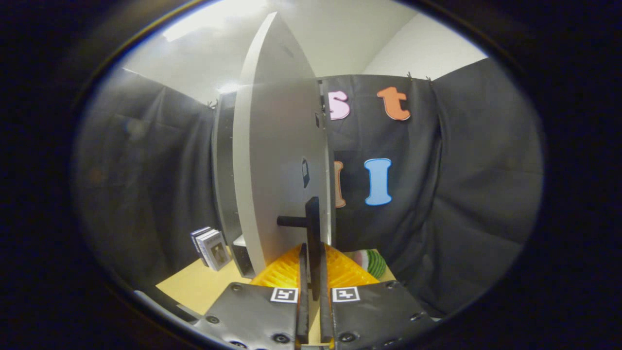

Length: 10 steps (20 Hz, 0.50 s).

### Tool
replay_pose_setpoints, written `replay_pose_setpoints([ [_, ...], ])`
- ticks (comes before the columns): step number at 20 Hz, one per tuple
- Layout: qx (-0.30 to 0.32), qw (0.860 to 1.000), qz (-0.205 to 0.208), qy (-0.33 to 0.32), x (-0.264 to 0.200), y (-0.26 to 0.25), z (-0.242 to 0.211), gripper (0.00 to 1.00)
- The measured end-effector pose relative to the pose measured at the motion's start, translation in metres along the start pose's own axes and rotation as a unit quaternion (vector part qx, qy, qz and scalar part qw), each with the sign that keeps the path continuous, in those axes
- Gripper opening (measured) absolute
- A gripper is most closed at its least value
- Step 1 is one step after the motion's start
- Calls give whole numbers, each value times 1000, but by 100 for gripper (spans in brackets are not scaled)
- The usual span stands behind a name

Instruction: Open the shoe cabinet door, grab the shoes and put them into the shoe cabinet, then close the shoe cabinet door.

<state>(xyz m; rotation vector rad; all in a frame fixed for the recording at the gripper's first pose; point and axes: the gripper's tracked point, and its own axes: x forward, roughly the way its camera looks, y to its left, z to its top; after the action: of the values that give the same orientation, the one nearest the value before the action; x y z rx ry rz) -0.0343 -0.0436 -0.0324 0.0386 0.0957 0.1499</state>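
The gripper [313, 265] is seen with its two fingers drawn close together on either side of the lower end of the dark bar handle [312, 228], which is mounted on the white shoe cabinet door [277, 160]. The door is seen swung open, edge-on, with the cabinet body [224, 170] behind it. A yellow ribbed object [286, 273] is seen under the fingers on the tan table [194, 287], a small stack of cards [211, 249] stands beside the cabinet base, and a watermelon-patterned item [371, 262] lies beyond the yellow object, near the black cloth wall [461, 184].
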Motion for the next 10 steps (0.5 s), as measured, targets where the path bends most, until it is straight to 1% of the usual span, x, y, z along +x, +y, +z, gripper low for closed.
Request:
replay_pose_setpoints([
  [6,9,1000,-30,0,0,-20,1,6],
  [10,19,999,-36,1,-2,-24,1,4],
])
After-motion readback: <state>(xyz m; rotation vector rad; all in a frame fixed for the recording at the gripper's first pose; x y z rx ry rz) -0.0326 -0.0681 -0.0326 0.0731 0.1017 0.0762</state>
